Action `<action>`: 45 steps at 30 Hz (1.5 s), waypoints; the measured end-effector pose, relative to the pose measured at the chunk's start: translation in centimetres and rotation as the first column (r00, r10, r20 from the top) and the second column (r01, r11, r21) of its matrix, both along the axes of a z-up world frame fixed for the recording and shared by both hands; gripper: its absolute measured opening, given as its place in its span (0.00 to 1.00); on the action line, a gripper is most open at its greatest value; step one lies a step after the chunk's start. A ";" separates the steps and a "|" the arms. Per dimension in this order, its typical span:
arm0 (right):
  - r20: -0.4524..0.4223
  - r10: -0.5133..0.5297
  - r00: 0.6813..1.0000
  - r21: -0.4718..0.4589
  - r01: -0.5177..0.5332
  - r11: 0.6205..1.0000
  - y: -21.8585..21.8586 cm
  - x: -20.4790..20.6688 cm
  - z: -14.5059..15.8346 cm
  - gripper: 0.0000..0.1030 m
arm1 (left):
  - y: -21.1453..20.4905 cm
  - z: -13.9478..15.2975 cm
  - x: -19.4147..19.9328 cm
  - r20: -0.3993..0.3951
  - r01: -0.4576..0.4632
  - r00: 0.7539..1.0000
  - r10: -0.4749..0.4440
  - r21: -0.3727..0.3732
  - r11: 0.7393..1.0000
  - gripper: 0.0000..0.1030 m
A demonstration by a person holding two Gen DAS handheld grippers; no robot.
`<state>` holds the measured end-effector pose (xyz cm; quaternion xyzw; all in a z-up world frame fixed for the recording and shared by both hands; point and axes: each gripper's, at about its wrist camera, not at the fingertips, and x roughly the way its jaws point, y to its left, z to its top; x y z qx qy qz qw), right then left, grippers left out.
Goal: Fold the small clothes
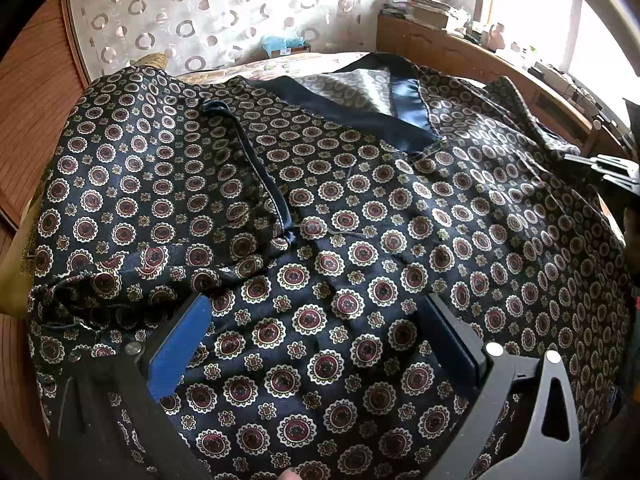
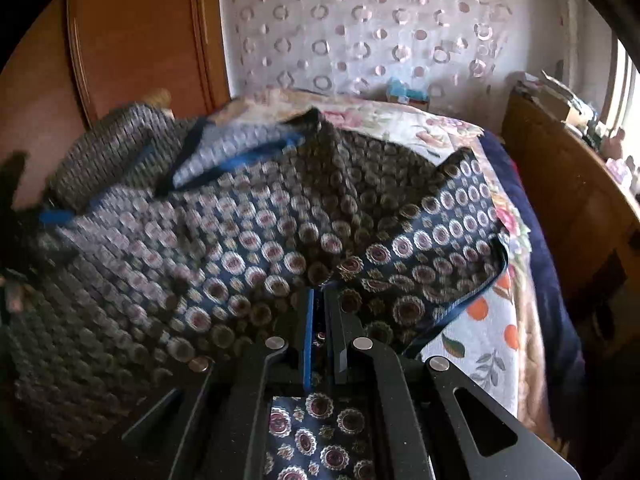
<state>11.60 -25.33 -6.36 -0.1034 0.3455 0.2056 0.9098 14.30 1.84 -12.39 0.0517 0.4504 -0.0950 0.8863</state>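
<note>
The right gripper's (image 2: 318, 320) fingers clench the patterned garment's (image 1: 320, 220) edge; the left gripper's (image 1: 320, 344) fingers are spread, released. The garment lies on the bed (image 2: 472, 344), one sleeve folded inward, most folding remaining.

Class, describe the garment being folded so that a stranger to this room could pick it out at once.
Find the bed with the floral bedspread. Spread over it lies the dark satin garment. Unlike the pale flowered cover, it bears maroon and cream medallions and has a plain navy neckband.
</note>
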 end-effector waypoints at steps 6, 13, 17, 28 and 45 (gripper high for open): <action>-0.025 -0.016 1.000 -0.030 0.015 0.999 -0.3 0.7 -0.2 0.04 | 0.0 0.0 0.0 0.000 -0.001 1.000 0.001 0.000 1.000 1.00; 0.060 -0.018 0.998 0.064 0.014 0.998 -1.3 -1.1 4.2 0.13 | 0.0 0.0 0.0 0.000 -0.001 1.000 0.001 0.000 1.000 1.00; 0.098 -0.047 0.994 0.075 0.040 0.996 -2.8 -1.0 5.6 0.42 | 0.0 0.0 0.0 0.001 -0.001 1.000 0.001 0.001 1.000 1.00; -0.035 -0.254 0.967 0.042 0.255 0.966 -7.8 5.3 1.7 0.46 | 0.2 1.8 -1.7 0.081 -0.011 0.997 0.011 0.004 1.000 1.00; -0.038 -0.223 0.974 -0.063 0.221 0.973 -4.6 9.4 0.6 0.04 | -0.6 4.6 -5.1 0.163 0.020 0.987 -0.008 -0.077 0.997 0.99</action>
